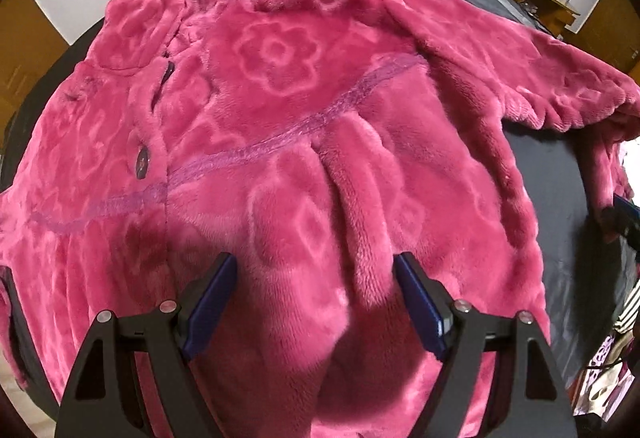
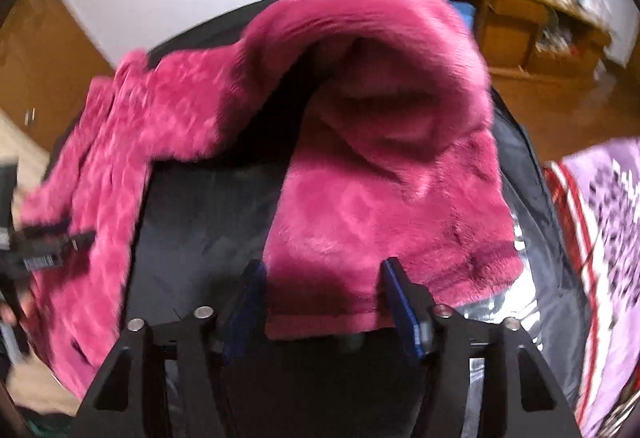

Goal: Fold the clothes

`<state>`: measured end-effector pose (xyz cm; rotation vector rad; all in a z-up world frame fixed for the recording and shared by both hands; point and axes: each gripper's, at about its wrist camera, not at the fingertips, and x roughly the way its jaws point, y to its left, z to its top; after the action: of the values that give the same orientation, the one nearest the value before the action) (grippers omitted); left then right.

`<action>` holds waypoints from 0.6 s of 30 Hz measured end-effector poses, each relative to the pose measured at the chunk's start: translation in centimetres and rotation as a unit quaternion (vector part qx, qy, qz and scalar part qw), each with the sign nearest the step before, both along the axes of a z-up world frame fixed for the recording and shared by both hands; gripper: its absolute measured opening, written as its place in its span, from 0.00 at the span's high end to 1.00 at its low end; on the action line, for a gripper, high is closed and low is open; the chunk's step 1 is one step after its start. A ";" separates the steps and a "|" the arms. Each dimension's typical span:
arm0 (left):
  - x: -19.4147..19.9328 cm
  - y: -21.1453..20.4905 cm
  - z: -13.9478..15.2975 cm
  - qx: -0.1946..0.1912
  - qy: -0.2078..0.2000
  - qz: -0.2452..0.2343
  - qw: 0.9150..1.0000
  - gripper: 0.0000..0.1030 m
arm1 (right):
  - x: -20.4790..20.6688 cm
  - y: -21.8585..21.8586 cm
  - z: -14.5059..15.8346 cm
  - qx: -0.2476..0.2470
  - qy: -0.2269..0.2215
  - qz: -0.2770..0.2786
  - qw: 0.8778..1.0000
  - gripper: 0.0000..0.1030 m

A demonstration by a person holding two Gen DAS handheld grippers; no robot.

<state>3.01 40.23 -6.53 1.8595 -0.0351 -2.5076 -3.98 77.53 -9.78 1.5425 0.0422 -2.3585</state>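
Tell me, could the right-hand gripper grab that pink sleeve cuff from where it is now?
Probably yes. The sleeve cuff lies on the dark cloth with its end between the open fingers of the right gripper, and nothing covers it.

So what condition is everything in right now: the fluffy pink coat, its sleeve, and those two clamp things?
Fluffy pink fleece coat: spread front-up on the dark cloth, buttoned.
Coat sleeve: arched up, cuff end lying flat.
Left gripper: open, fleece bulging between its fingers.
Right gripper: open, cuff edge between its fingers.
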 end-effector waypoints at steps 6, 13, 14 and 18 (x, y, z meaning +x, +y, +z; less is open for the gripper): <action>1.0 1.6 1.1 -0.003 0.011 -0.018 1.000 0.19 | 0.3 3.2 1.4 -0.048 -0.005 -0.053 0.997 0.34; 1.5 2.8 2.1 -0.005 0.016 -0.024 1.000 0.19 | -0.6 8.4 2.4 -0.044 0.010 -0.101 0.994 0.34; 1.4 3.0 2.4 -0.004 0.018 -0.026 0.999 0.19 | -1.0 8.4 2.4 -0.039 0.011 -0.099 0.994 0.34; 1.4 3.7 3.6 -0.003 0.025 -0.033 0.999 0.19 | -2.3 8.5 1.7 -0.023 0.010 -0.089 0.996 0.34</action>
<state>4.37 43.96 -2.96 1.8233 -0.1056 -2.5926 -6.30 86.01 -8.07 1.5591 -0.1498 -2.4930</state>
